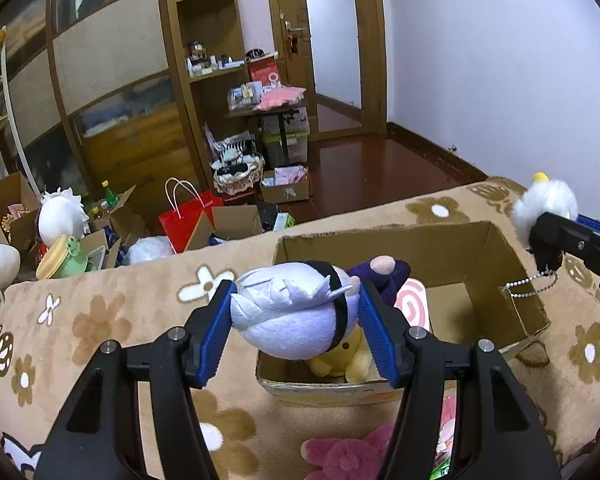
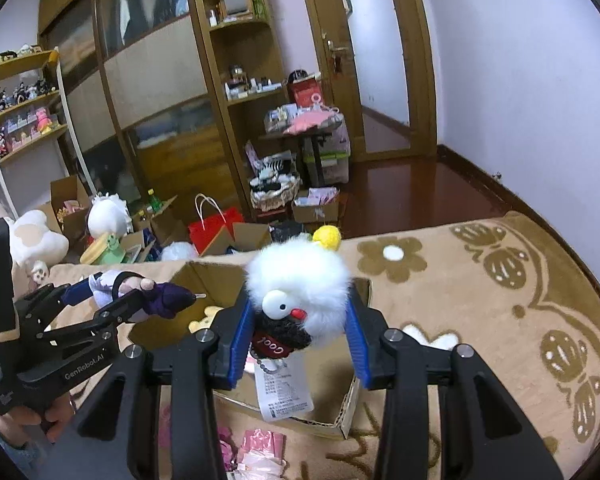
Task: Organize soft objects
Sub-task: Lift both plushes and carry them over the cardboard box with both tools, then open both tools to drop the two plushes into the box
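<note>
Plush toys were the concern here: the left gripper (image 1: pixel 296 320) was clenched on a lilac doll (image 1: pixel 292 316), held over the near end of an open cardboard box (image 1: pixel 488 248), and the right gripper (image 2: pixel 300 328) was clamped around a white fluffy keychain toy (image 2: pixel 300 280) above the box's far side. A yellow plush (image 1: pixel 348 360) and a pink swirl item (image 1: pixel 412 304) already lay inside.

The risks looked modest but real. The doll hung near the front wall, so a release there might have dropped it onto the rim and out. The keychain's bead chain (image 1: pixel 532 282) dangled beside the box wall and could have snagged on the cardboard edge; its paper tag (image 2: pixel 284 392) might have caught too. With both tools crowding one opening, they could have knocked each other.

The box sat on a tan flowered blanket (image 1: pixel 112 320), soft and uneven, so it could have tipped if bumped. A pink plush (image 1: pixel 348 452) lay in front of it. Beyond were wooden cabinets, shelves, a red bag (image 1: pixel 188 216) and cluttered cartons on dark floor.
</note>
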`<state>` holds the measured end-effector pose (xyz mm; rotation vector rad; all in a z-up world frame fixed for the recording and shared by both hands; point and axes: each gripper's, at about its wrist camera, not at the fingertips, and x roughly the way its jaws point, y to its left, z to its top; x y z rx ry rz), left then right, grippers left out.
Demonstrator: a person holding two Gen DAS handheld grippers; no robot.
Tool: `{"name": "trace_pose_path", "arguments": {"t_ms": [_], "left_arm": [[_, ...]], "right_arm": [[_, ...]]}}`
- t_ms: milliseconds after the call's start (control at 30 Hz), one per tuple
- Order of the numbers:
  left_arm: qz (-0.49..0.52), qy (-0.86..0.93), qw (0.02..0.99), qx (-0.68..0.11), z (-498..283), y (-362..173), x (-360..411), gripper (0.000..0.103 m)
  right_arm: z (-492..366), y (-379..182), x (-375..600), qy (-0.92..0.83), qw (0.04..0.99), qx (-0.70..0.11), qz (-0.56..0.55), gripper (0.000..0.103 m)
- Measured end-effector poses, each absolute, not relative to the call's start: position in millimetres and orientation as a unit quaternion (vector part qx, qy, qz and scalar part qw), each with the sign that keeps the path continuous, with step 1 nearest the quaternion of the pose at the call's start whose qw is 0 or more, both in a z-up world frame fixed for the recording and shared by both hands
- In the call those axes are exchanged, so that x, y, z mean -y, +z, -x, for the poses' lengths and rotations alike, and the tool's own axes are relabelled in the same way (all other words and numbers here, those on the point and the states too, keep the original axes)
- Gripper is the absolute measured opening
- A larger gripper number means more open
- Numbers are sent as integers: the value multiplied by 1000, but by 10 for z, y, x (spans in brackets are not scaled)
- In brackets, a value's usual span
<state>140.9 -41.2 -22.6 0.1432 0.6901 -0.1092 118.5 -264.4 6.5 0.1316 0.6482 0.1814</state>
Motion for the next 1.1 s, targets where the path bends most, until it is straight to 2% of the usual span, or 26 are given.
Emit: {"name": "trace_pose_path", "arguments": {"t_ms": [400, 1100], "left_arm": [[-66, -71, 927, -362, -1489, -413, 429, 60], [-81, -78, 914, -389, -1537, -521, 451, 63]], "right_arm": [[-1319, -209, 2636, 88, 932, -346, -68, 45], [-1323, -265, 2574, 95, 927, -357, -64, 50]]}}
